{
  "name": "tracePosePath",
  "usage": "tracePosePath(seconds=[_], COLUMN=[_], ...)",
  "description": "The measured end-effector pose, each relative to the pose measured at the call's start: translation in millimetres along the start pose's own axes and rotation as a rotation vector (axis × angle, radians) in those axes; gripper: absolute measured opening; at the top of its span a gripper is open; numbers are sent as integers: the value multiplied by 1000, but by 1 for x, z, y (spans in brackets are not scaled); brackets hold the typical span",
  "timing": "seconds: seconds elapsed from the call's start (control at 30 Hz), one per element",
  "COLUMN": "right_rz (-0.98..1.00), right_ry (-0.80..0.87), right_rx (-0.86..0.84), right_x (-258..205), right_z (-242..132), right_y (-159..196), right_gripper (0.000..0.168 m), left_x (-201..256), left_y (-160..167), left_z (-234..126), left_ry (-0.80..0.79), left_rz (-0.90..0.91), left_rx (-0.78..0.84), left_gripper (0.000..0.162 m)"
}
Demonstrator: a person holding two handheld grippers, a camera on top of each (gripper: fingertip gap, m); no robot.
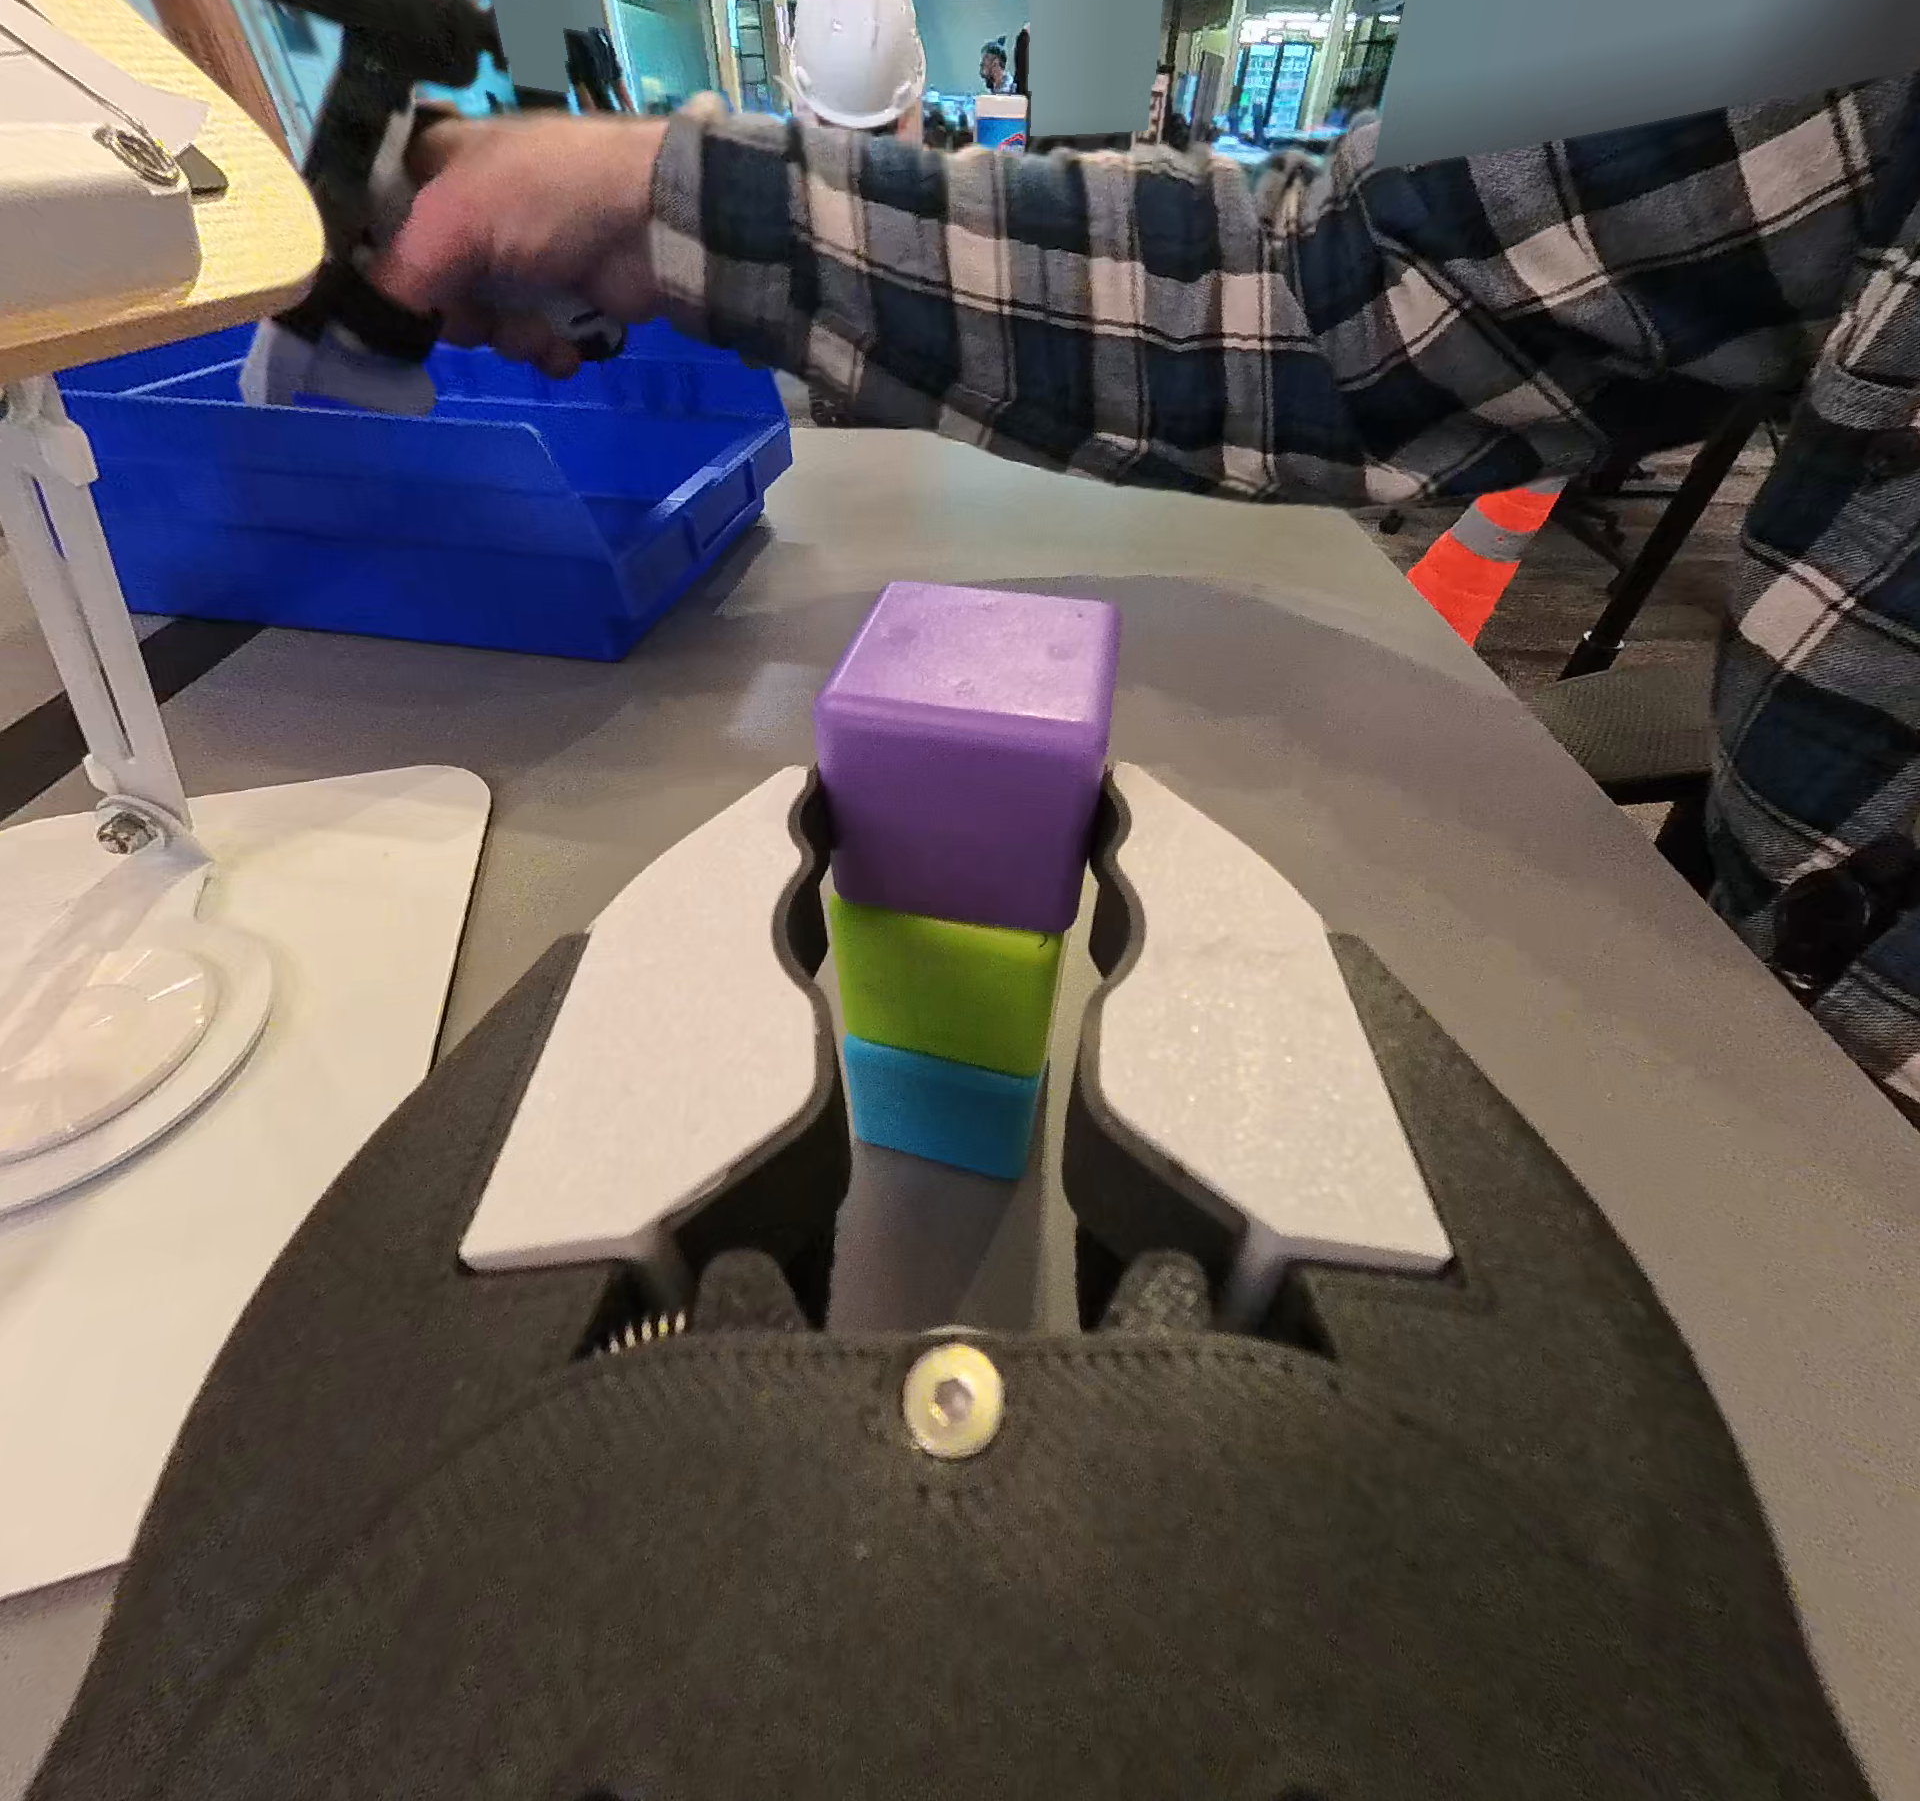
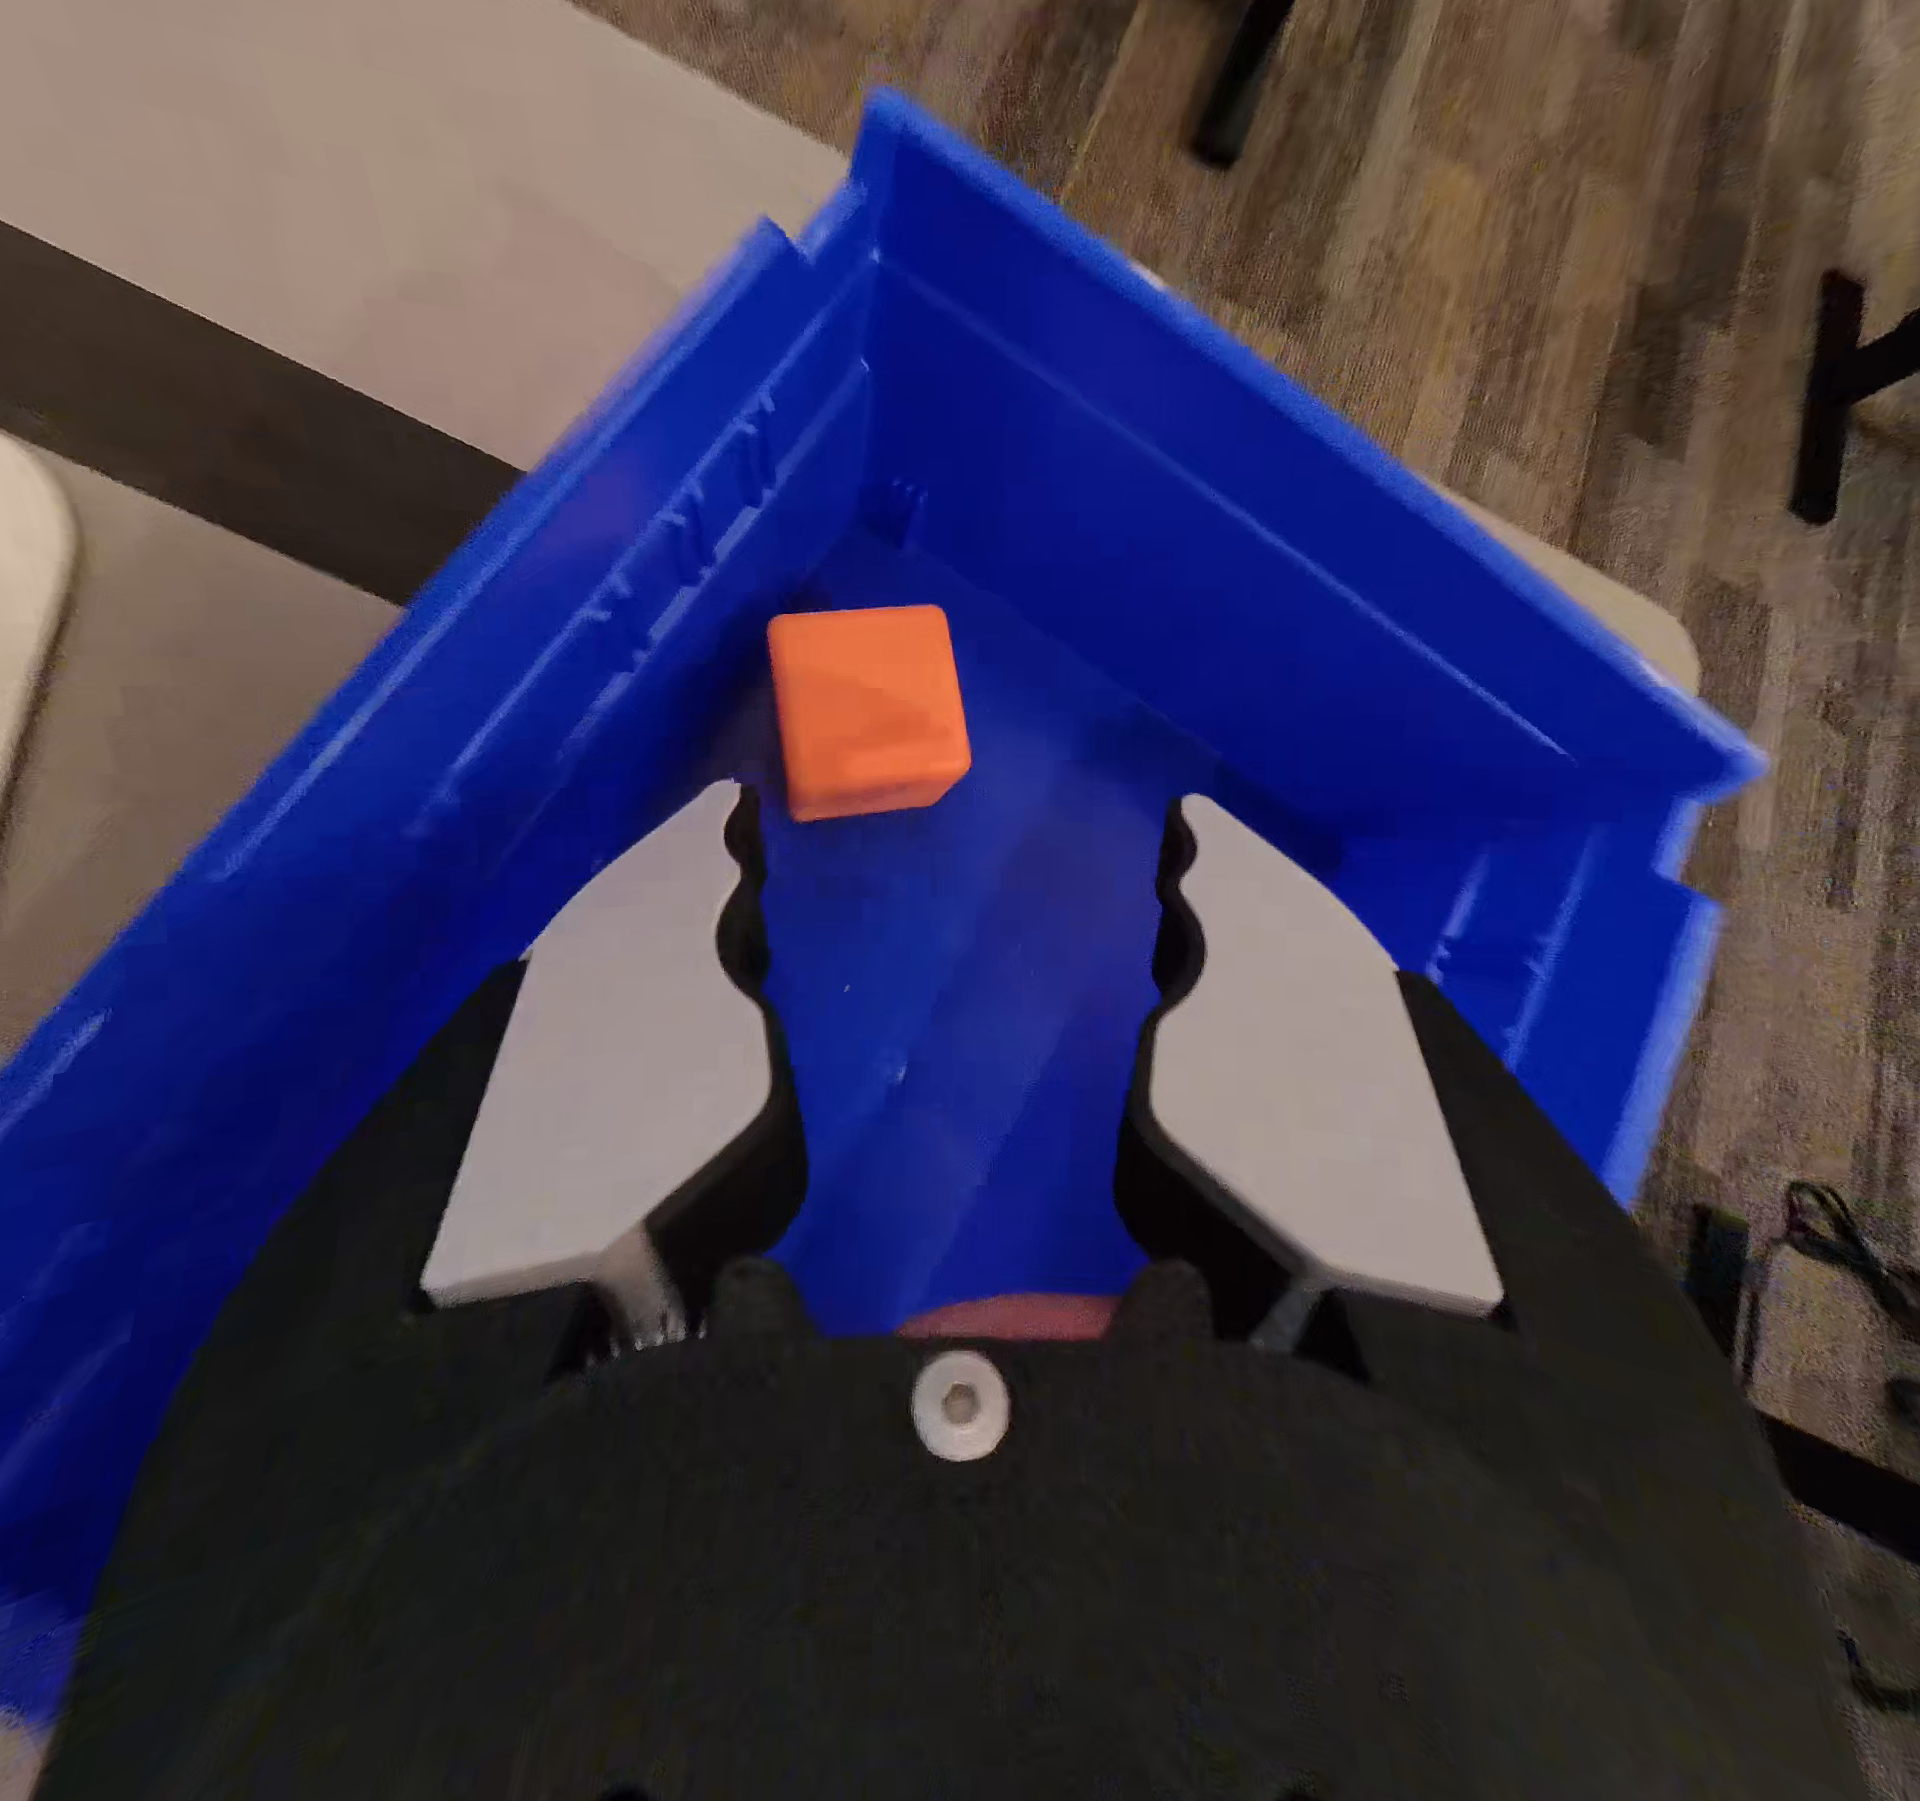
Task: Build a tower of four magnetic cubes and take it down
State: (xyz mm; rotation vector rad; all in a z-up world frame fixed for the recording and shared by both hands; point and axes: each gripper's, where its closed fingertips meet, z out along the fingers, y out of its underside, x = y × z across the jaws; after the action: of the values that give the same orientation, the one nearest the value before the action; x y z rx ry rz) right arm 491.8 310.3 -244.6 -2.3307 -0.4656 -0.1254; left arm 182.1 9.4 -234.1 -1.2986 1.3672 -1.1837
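A tower of three cubes stands on the grey table (image 1: pixel 1299 712): purple cube (image 1: pixel 966 754) on top, green cube (image 1: pixel 945 982) in the middle, blue cube (image 1: pixel 940 1107) at the bottom. My left gripper (image 1: pixel 961 821) is shut on the purple cube, its fingertips pressing both sides. My right gripper (image 2: pixel 956 816) is open above the inside of the blue bin (image 2: pixel 1195 546). An orange cube (image 2: pixel 868 707) lies in the bin's corner, just beyond the left fingertip and not touched. The right gripper also shows in the left wrist view (image 1: pixel 332 380), over the bin (image 1: pixel 416 504).
A white stand with a flat base (image 1: pixel 312 972) sits left of the tower. A person's plaid sleeve (image 1: pixel 1039 297) reaches across behind the tower. An orange cone (image 1: pixel 1475 546) stands on the floor past the table's right edge. The tips of one gripper are about 45 centimeters away from the tips of the other.
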Motion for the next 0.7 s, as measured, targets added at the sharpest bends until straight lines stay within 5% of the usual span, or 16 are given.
tracePosePath(seconds=[0.23, 0.37, 0.7], right_rz=[-62, -103, -181], right_ry=[42, 17, -35], right_rx=[234, 353, 462], right_x=[-25, -55, -99], right_z=[-102, -147, -194], right_y=[-18, -26, -37], right_gripper=[61, 56, 53], left_x=[6, 8, 7], left_y=[0, -9, 30], left_z=[2, -7, 1], left_ry=[5, 14, 6], left_rz=[24, 9, 29], left_rx=[-28, 2, -197], left_gripper=[49, 63, 70])
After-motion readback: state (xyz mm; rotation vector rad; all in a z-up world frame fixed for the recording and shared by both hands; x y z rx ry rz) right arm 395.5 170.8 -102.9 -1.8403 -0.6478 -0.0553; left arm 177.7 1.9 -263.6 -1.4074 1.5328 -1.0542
